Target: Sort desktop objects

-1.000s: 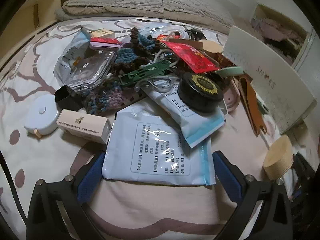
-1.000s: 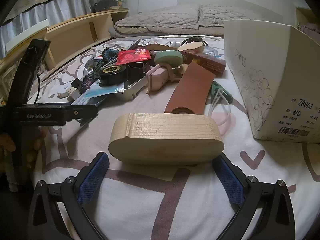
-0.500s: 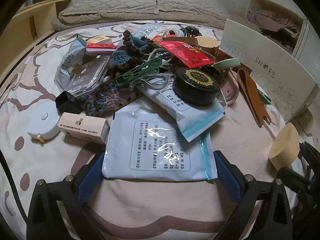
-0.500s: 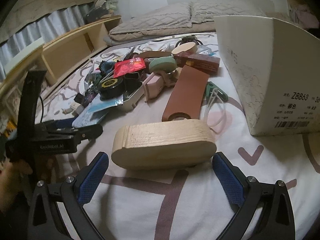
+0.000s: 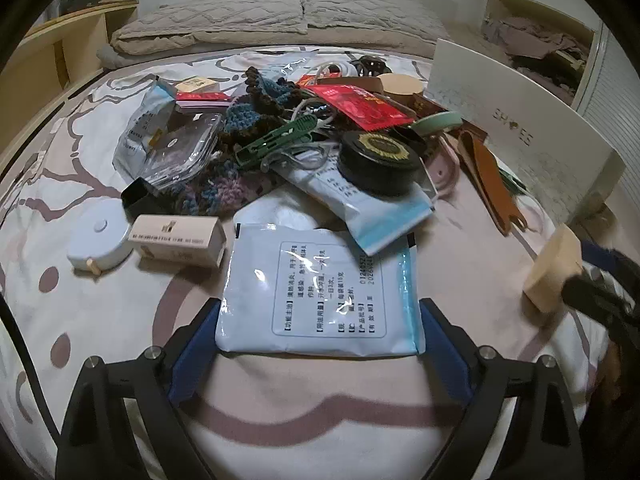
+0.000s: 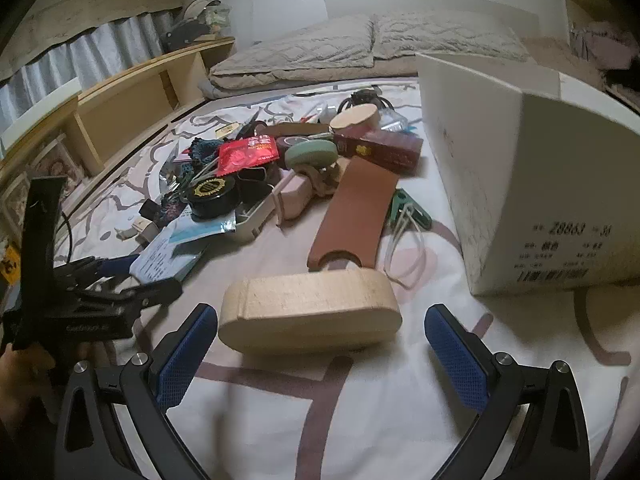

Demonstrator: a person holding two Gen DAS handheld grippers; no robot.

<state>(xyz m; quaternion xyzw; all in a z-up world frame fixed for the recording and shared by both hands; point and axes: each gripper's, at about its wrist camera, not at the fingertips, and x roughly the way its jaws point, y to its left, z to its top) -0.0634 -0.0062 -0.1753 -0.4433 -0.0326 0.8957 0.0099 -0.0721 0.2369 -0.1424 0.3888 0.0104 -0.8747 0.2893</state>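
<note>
The blue packet (image 5: 320, 292) lies flat on the bed sheet (image 5: 100, 320), right between the jaws of the left gripper (image 5: 318, 332). The jaws are closing on its side edges. It looks light, thin, floppy and slippery, so it is best pinched gently. The wooden box (image 6: 310, 312) is seen between the right gripper's (image 6: 320, 344) wide-spread jaws, untouched.

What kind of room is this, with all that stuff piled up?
Most likely a bedroom. The clutter lies on a bed with a patterned sheet, two quilted pillows sit at its head, and a wooden shelf unit runs along one side. A white shoebox stands nearby.
</note>
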